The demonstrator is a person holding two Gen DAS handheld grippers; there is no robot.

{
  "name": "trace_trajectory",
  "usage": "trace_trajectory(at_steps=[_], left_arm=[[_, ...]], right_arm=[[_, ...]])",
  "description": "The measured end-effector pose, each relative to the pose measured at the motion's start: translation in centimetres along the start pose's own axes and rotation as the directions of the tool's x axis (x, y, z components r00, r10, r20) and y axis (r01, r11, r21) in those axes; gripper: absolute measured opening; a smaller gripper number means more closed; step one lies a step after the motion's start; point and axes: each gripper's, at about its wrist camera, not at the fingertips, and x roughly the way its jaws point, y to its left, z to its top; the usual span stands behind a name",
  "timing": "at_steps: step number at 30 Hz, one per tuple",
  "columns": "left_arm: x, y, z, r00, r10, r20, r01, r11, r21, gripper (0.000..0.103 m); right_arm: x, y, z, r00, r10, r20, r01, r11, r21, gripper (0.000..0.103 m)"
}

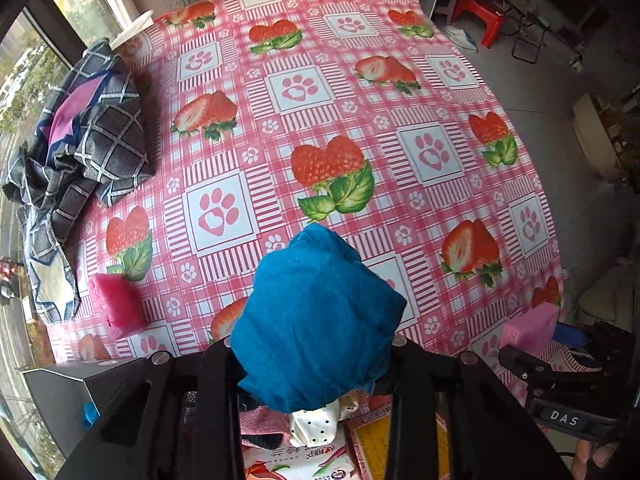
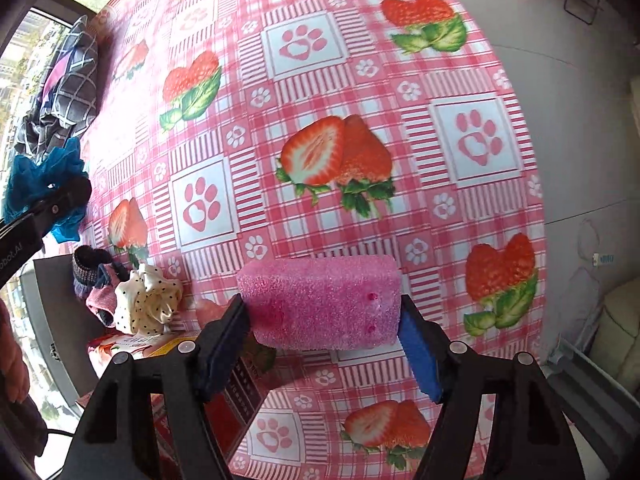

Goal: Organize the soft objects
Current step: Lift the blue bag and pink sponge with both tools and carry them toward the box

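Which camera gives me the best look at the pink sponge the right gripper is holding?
The right wrist view: the pink sponge fills the centre, clamped end to end between the right gripper pads, its top and front face clear. The left wrist view shows only a small pale corner of it at the right edge, beside a blue pad.

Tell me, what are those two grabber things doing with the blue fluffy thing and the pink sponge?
A person is tidying soft things on the strawberry tablecloth. The left gripper is squeezing a blue cloth, and the right gripper is pinching a pink sponge. Both are held above the table. Another pink sponge lies near a checked blanket.
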Motion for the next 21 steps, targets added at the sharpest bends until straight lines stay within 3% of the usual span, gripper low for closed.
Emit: trace_trajectory(at_steps=[9, 21], left_arm=[[-4.4, -7.6, -2.0, 0.993, -0.083, 0.079, 0.069, 0.983, 0.17, 0.036], [-9.7, -13.4, -7.3, 0.977, -0.187, 0.1, 0.136, 0.914, 0.382, 0.036]], right_arm=[[-3.9, -2.1, -2.5, 0.996, -0.044, 0.072, 0.037, 0.995, 0.097, 0.073], [-5.7, -3.2, -5.9, 0.99, -0.093, 0.106, 0.078, 0.988, 0.134, 0.073]])
